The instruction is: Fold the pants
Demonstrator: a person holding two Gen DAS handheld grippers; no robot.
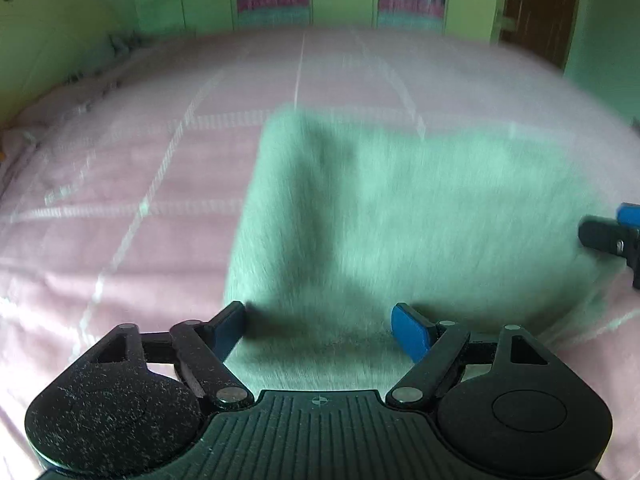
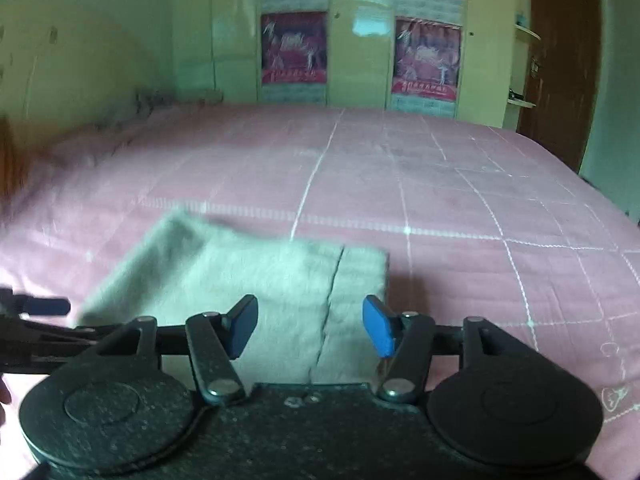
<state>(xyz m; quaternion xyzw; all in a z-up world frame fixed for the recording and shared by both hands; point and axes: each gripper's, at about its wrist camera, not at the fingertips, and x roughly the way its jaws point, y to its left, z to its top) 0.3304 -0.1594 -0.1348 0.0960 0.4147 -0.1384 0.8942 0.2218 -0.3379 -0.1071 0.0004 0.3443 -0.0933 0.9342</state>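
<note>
Pants (image 1: 400, 216) of pale green, fuzzy, soft-looking cloth lie on a bed (image 1: 120, 200), already folded into a compact, roughly rectangular bundle with rounded corners. From the right wrist view a dark seam or fold edge runs down the bundle's right part, and the near edge of the cloth reaches under the camera. The bed is covered by a pink quilted spread (image 2: 480, 220) crossed by thin white stitched lines that form large squares; its surface is matte and slightly rumpled near the far left edge.

One pair of pants, one bed and two grippers are visible. Each gripper has black, dusty plastic linkages with round pivot discs and two blue pads. The left gripper (image 1: 318, 328) hovers over the near edge of the bundle, its jaws spread wide apart with only the flat cloth showing between them, pads not pressing on it. The right gripper (image 2: 310, 328) is likewise released, jaws apart above the bundle's near right part, nothing pinched.

Behind the bed stand pale green wardrobe doors (image 2: 360, 40) with two columns of red-and-white patterned panels, and a brown wooden door (image 2: 560, 60) at the right.
</note>
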